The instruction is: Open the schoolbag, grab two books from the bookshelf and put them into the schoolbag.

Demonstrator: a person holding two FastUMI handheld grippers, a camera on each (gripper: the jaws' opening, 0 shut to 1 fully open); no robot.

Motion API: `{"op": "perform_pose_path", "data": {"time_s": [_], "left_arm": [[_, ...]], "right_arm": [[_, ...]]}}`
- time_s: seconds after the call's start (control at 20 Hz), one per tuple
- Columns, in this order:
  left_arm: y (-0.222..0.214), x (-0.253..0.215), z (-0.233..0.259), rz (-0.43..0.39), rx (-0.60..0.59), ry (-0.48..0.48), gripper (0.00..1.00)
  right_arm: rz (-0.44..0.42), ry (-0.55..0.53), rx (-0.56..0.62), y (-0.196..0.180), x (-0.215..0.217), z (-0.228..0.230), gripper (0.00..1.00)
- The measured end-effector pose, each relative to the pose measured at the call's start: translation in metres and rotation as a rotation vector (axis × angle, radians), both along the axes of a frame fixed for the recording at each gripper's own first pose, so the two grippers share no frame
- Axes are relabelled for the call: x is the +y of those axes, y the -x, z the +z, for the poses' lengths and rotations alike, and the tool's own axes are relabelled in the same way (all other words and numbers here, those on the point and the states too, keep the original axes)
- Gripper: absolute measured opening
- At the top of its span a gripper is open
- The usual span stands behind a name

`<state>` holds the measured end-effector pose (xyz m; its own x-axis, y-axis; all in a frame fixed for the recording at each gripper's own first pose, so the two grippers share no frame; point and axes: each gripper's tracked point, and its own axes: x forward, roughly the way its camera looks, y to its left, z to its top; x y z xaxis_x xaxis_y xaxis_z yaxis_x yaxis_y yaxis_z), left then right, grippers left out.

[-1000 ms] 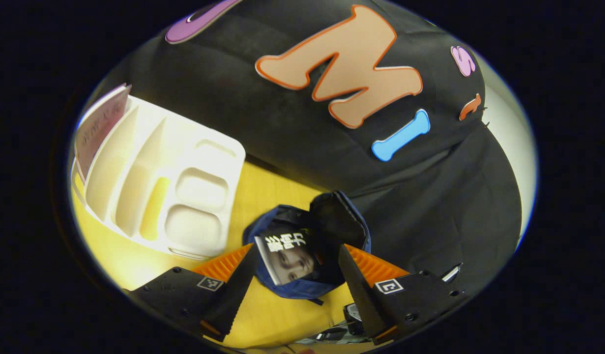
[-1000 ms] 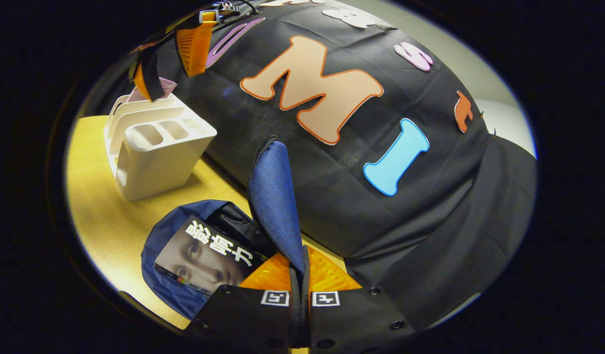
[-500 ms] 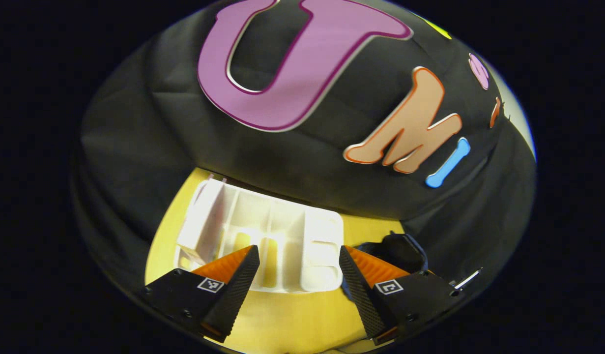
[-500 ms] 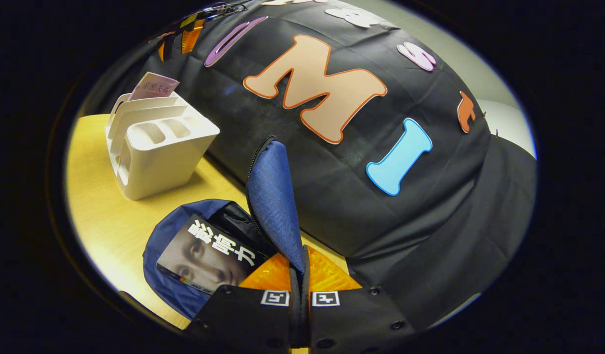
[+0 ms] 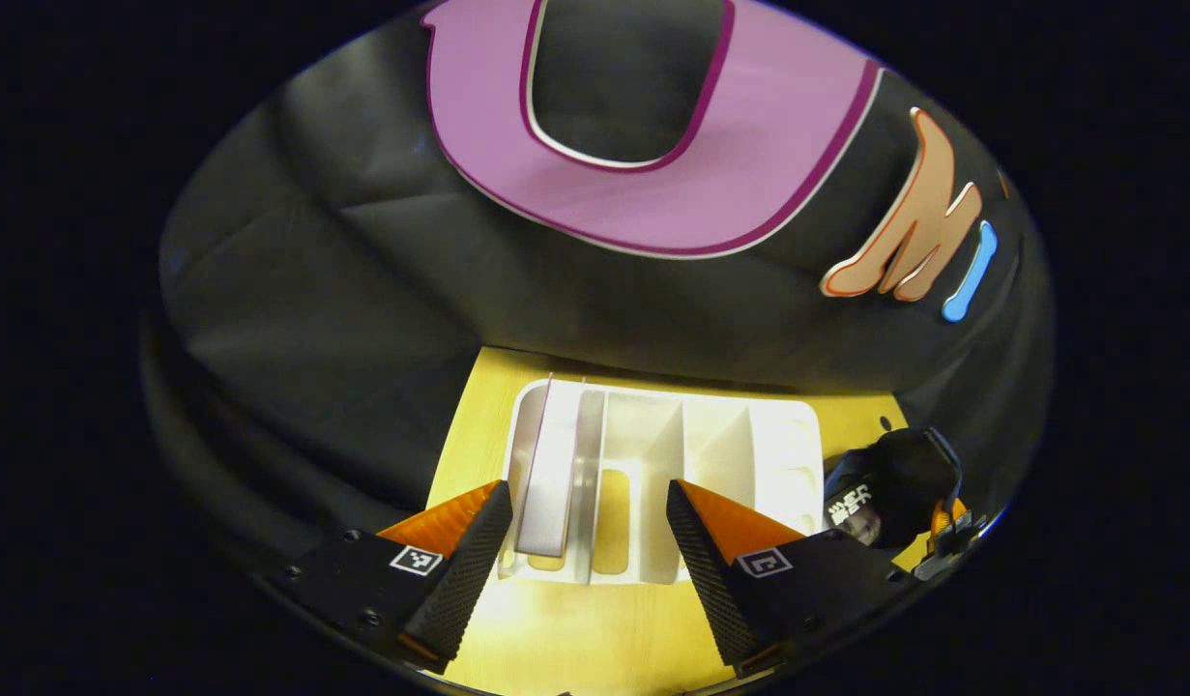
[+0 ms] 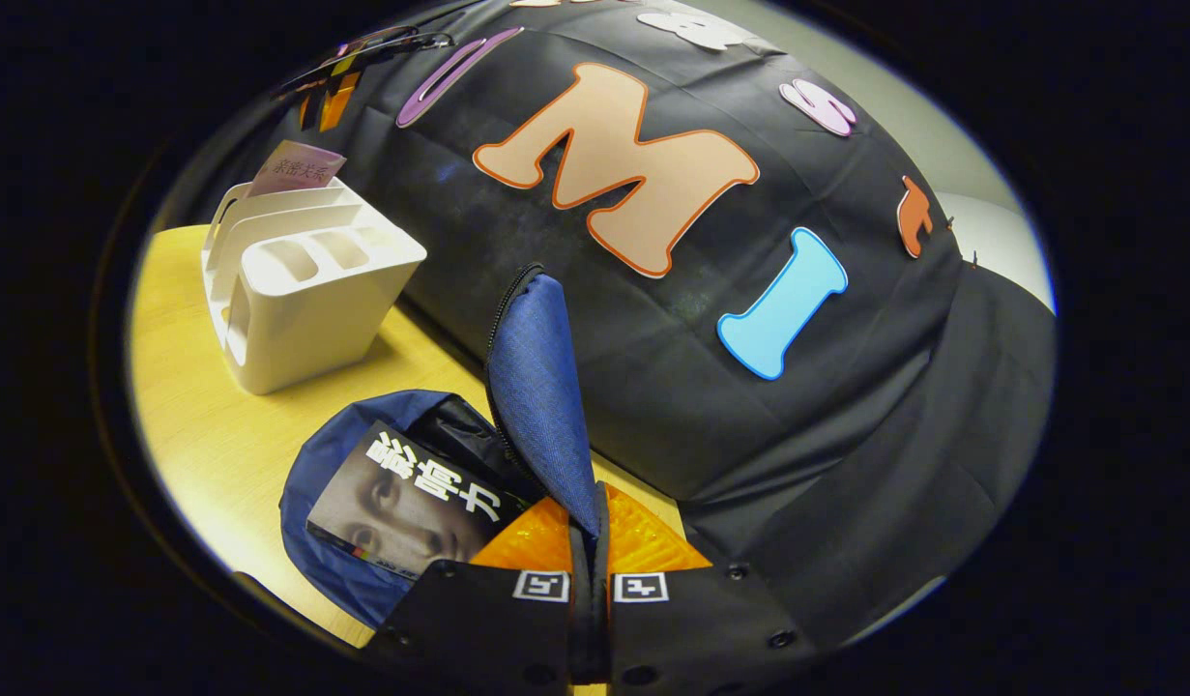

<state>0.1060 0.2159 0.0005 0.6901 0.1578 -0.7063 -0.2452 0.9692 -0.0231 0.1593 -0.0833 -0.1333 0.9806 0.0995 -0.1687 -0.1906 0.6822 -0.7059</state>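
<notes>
Yellow table (image 6: pixel 217 435) | bookshelf (image 5: pixel 653 474): one book (image 5: pixel 548 474) | schoolbag (image 6: pixel 343 570): one book | left tongs (image 5: pixel 587 541) released | right tongs (image 6: pixel 589 541) clenched on flap (image 6: pixel 541 387)

The worktop (image 6: pixel 217 435) is yellow wood with a smooth top. Black cloth (image 6: pixel 749 464) hangs along its far edge like a wall. A pale wall (image 6: pixel 981 222) shows past the cloth, high up.
</notes>
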Motion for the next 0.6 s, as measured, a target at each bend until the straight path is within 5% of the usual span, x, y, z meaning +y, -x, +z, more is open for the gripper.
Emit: {"op": "perform_pose_path", "data": {"time_s": [0.2, 0.45, 0.6], "left_arm": [[-0.004, 0.015, -0.025, 0.019, 0.089, 0.013, 0.86], [-0.006, 0.019, -0.044, -0.001, 0.198, -0.011, 0.46], [-0.004, 0.024, -0.055, -0.021, 0.280, -0.043, 0.43]], "right_arm": [[-0.003, 0.001, 0.001, 0.000, 0.001, 0.000, 0.00], [0.001, 0.004, 0.003, 0.001, 0.002, -0.003, 0.00], [-0.001, 0.003, 0.004, 0.002, 0.002, -0.002, 0.01]]}}
